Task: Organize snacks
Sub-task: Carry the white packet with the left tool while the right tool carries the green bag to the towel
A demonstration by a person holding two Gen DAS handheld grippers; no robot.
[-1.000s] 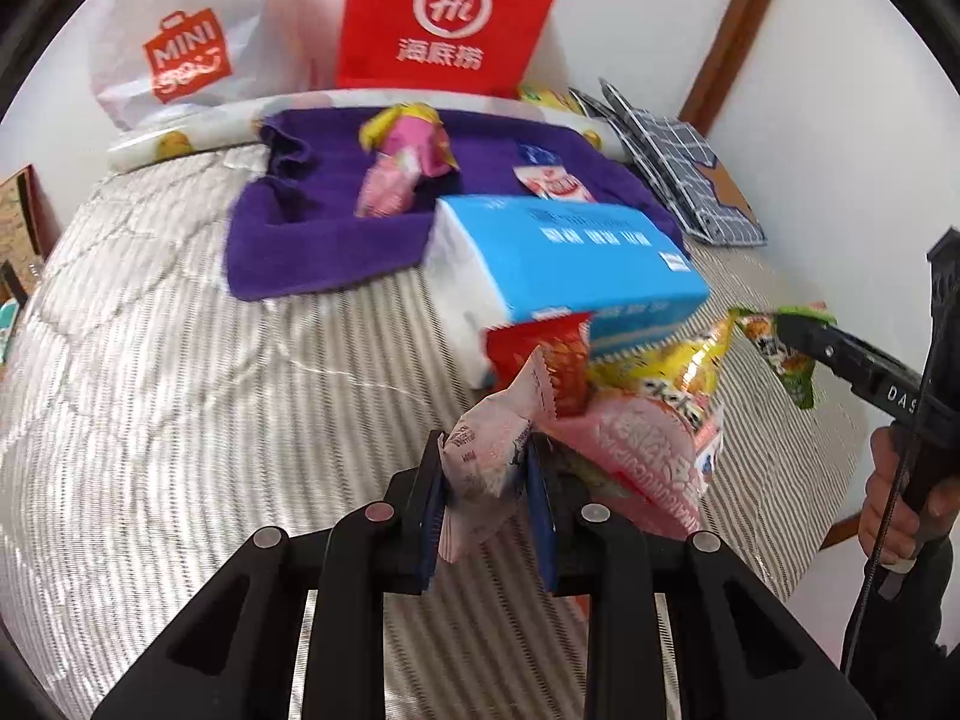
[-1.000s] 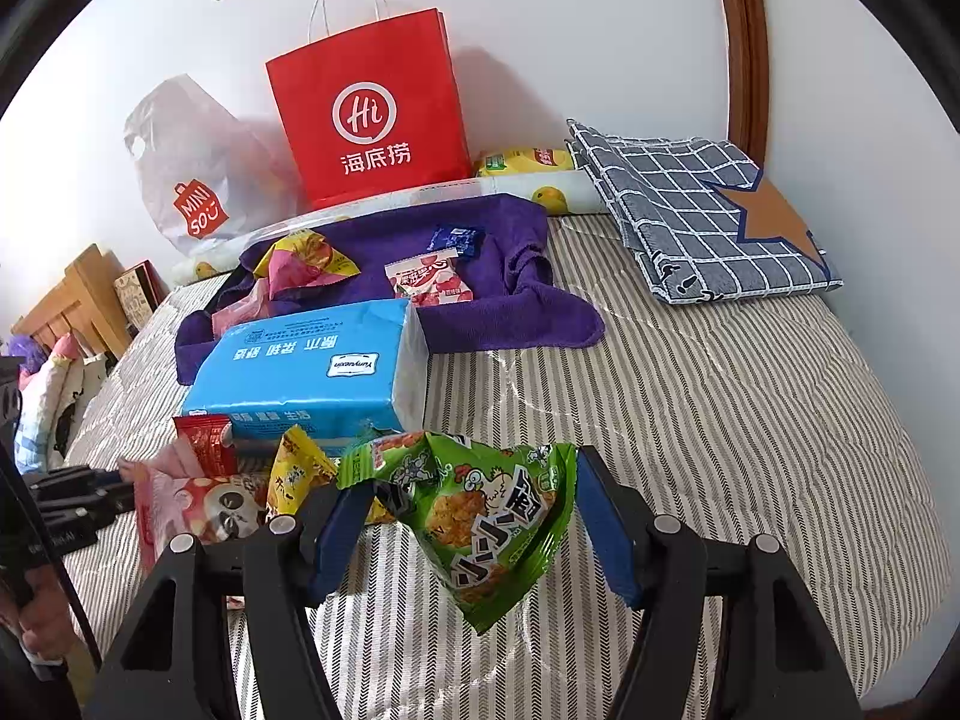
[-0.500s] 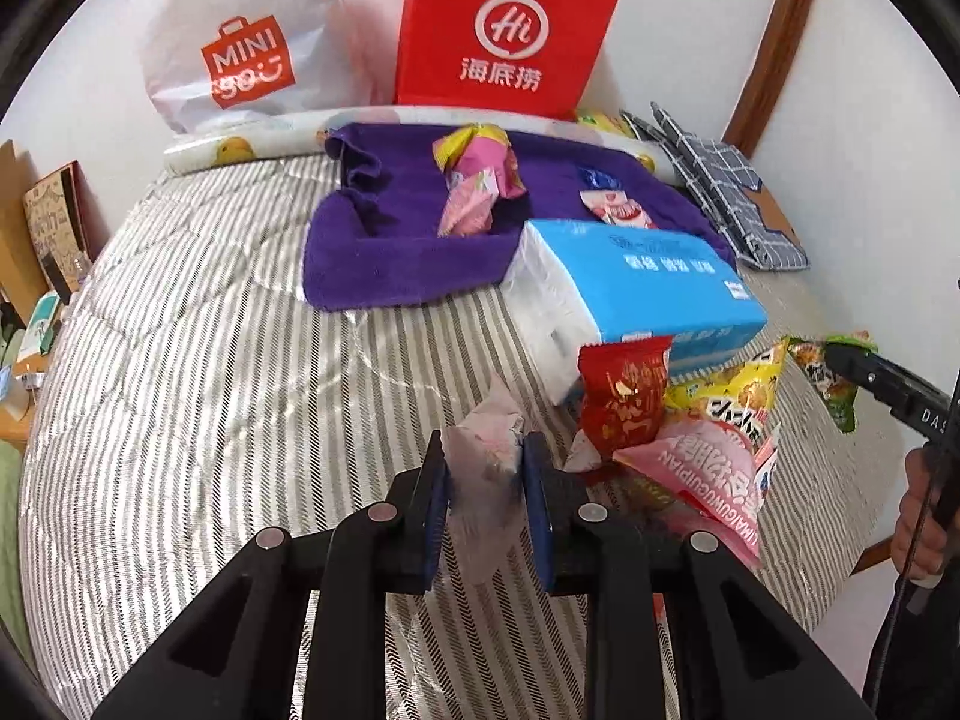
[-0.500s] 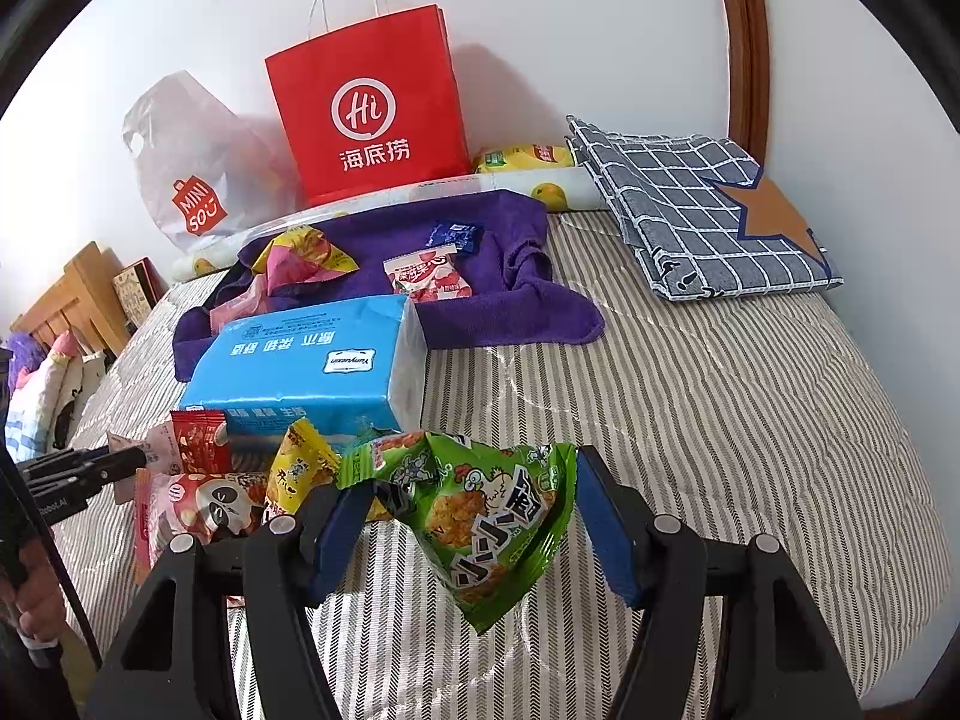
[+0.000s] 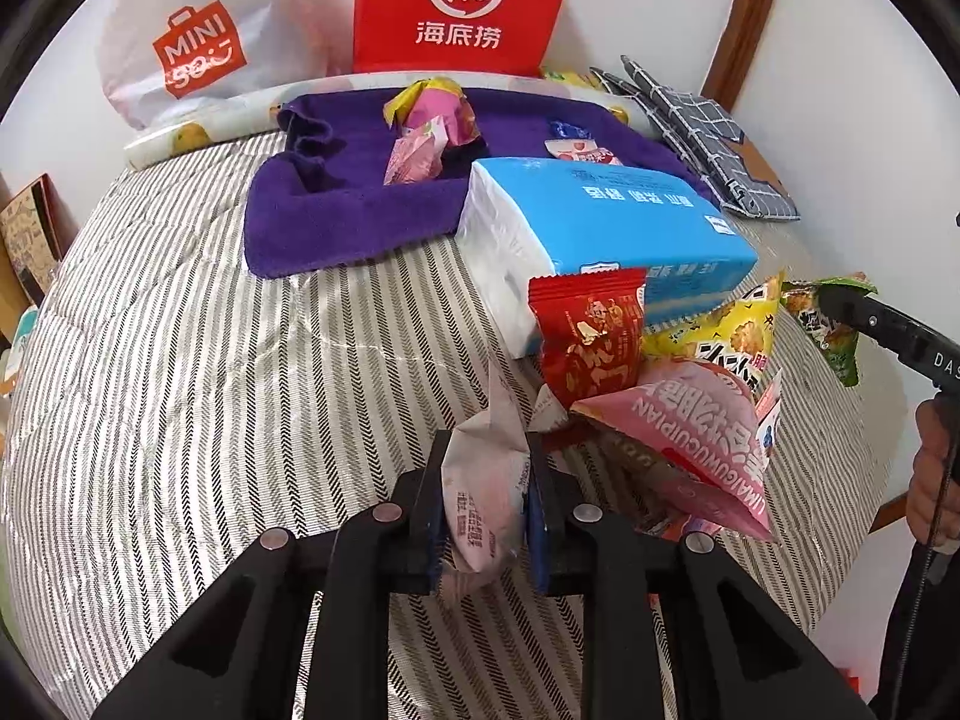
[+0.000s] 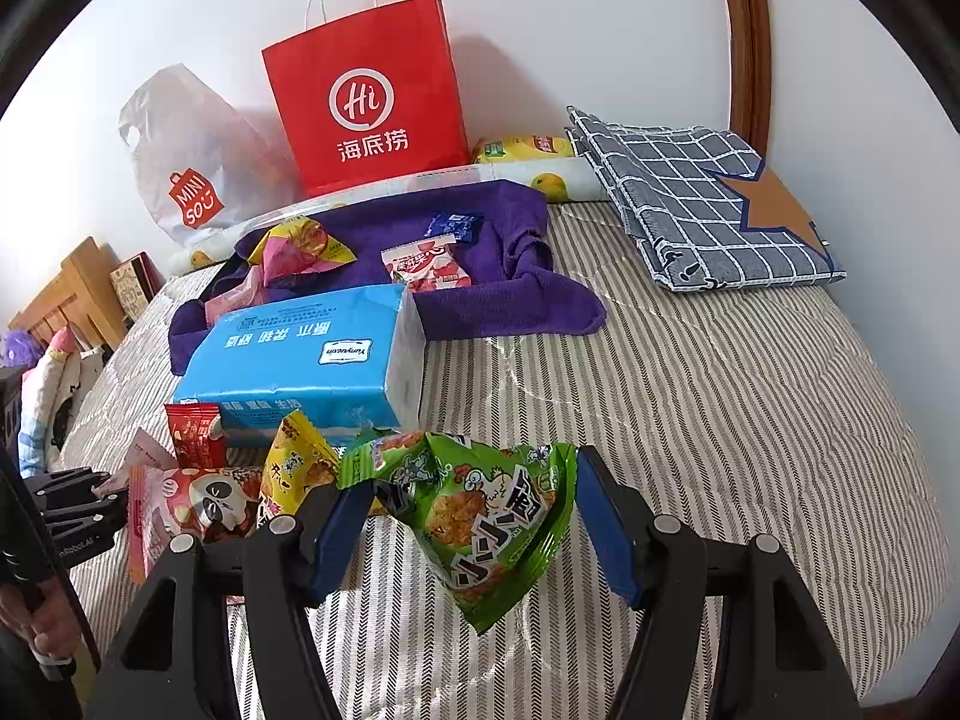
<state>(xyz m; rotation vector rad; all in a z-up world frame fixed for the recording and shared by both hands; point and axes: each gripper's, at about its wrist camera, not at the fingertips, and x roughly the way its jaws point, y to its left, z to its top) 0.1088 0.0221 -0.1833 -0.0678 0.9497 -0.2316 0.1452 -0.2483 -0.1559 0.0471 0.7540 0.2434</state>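
Observation:
My left gripper is shut on a pale pink snack packet, and its jaws are closing tighter on it. The packet stands upright between the pads, just left of a pile on the striped bed: a red packet, a yellow packet and a large pink packet. My right gripper holds a green snack packet by its two top corners, hanging above the bed. A purple towel further back carries several small snacks.
A blue tissue pack lies between the pile and the towel. A red paper bag and a white plastic bag lean on the back wall. A checked cushion lies at the back right. Wooden furniture stands off the left side.
My left gripper has drawn the pale pink packet back and left, away from the pile it was touching. The right gripper and its green packet have not moved.

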